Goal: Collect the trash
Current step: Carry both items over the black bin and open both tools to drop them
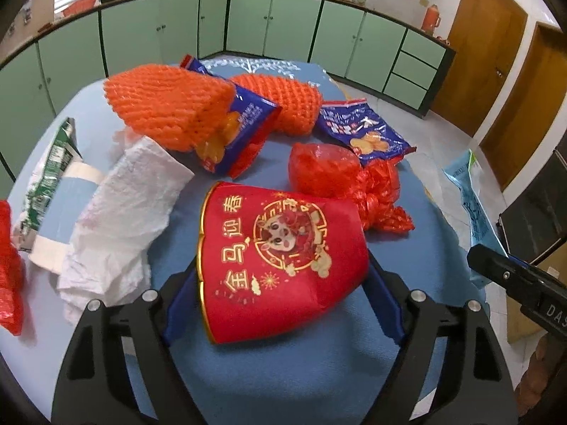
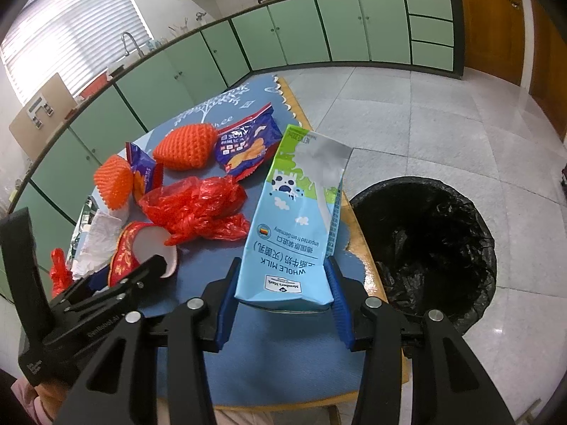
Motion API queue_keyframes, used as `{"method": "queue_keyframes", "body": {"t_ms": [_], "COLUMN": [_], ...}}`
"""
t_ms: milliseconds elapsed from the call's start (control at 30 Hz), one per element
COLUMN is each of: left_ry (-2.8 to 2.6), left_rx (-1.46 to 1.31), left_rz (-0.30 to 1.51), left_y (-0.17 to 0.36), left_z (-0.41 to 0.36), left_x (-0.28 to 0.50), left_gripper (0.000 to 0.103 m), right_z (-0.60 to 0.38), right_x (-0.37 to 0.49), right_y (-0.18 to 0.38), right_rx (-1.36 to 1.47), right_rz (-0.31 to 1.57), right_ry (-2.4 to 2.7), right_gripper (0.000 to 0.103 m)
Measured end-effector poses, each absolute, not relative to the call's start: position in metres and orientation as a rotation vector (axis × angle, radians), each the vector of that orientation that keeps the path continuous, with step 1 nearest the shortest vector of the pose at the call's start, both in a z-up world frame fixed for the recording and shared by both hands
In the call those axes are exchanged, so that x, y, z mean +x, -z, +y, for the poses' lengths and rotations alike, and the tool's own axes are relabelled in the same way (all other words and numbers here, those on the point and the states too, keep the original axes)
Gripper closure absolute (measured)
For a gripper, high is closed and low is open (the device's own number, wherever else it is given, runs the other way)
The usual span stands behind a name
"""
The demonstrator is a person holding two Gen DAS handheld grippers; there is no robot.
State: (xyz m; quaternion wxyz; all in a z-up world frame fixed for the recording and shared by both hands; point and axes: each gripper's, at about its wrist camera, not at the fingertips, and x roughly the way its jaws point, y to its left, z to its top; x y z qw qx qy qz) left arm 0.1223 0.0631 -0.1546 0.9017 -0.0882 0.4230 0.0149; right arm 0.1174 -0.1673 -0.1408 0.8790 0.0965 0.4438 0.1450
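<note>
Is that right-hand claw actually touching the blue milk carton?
Touching. In the right wrist view, the right gripper has a blue finger pad pressed against each side of the whole milk carton, holding it off the table.

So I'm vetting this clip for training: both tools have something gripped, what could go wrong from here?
1. The right tool pinches only the bottom of the milk carton; it may tilt or slip before reaching the bin.
2. The left tool squeezes the red paper cup, which already looks dented and could pop free.
3. Both tools sit close together and might collide.
</note>
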Motion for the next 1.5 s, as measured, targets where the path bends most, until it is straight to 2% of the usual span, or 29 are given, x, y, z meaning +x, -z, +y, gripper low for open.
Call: {"method": "queue_keyframes", "body": {"t_ms": [367, 633, 1100, 1400, 1500], "left_ry": [0.008, 0.21, 0.427, 0.447, 0.453], "left_rx": [-0.144, -0.11, -0.082, -0.036, -0.052], "left_rz": [0.749, 0.726, 0.84, 0.928, 0.939], "left_y": [0.103, 0.088, 0.124, 0.153, 0.154], "left_z": [0.048, -0.025, -0.146, -0.168, -0.168], "left_x": [0.092, 0.124, 0.226, 0.258, 0.262], "left_gripper": [0.023, 0.023, 0.023, 0.022, 0.018], "right_z": [-0.185, -0.252, -0.344, -0.363, -0.365], "right_x": [0.107, 0.109, 0.14, 0.164, 0.17], "right_y": [0.123, 0.119, 0.172, 0.203, 0.21], "right_rx": [0.196, 0.23, 0.269, 0.276, 0.269], "right_rz": [0.866, 0.833, 0.91, 0.957, 0.972], "right_ry": [-0.293, -0.131, 0.036, 0.046, 0.046], "right_gripper": [0.057, 0.057, 0.057, 0.057, 0.056]}}
